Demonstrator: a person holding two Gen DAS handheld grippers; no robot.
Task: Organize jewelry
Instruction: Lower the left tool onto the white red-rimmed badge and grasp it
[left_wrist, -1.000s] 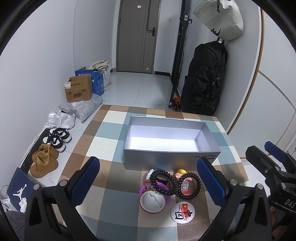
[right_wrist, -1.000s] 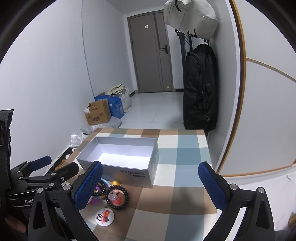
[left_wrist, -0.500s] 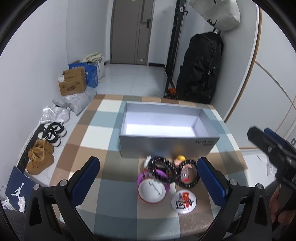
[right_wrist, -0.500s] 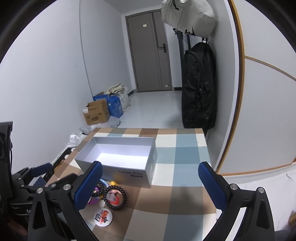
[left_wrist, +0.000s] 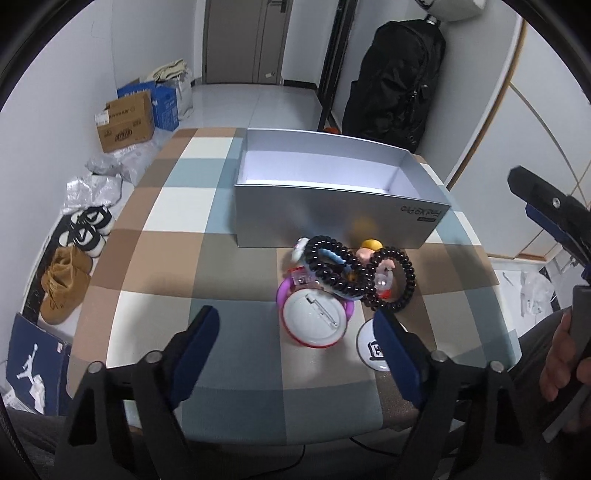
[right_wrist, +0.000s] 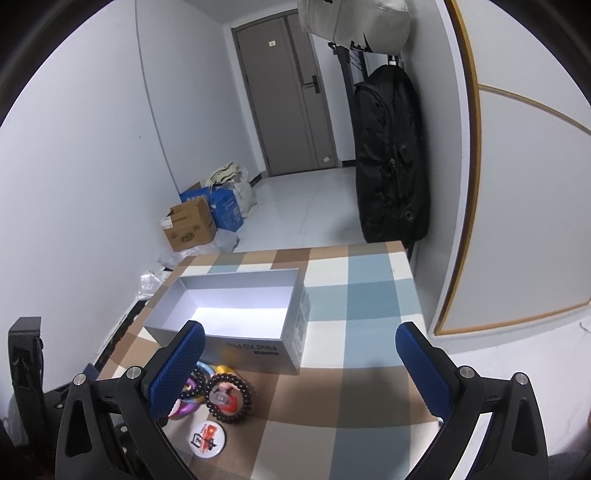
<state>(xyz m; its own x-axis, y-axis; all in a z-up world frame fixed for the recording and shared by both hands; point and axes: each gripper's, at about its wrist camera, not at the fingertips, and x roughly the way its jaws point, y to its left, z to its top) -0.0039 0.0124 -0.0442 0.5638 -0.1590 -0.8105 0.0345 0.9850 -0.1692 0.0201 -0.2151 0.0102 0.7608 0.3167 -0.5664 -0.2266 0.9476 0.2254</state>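
Note:
An open silver box (left_wrist: 332, 214) stands on the checked tablecloth; it also shows in the right wrist view (right_wrist: 236, 339). In front of it lies a pile: two black bead bracelets (left_wrist: 397, 280), a white round badge with a pin (left_wrist: 314, 321), a purple ring (left_wrist: 282, 295), a small figure (left_wrist: 369, 248) and a printed badge (left_wrist: 371, 349). My left gripper (left_wrist: 295, 354) is open, just in front of the pile, above the white badge. My right gripper (right_wrist: 299, 362) is open, right of the pile, above the table. A bracelet (right_wrist: 229, 397) and the printed badge (right_wrist: 205, 437) show beside its left finger.
The table's front edge (left_wrist: 280, 428) is close below my left gripper. A black backpack (left_wrist: 395, 74) hangs beyond the table. Cardboard boxes (left_wrist: 127, 122) and shoes (left_wrist: 66, 277) lie on the floor at left. The wall (right_wrist: 517, 221) runs along the table's right side.
My left gripper has tilted down and moved closer to the pile, which now sits between its fingers. My right gripper has hardly moved.

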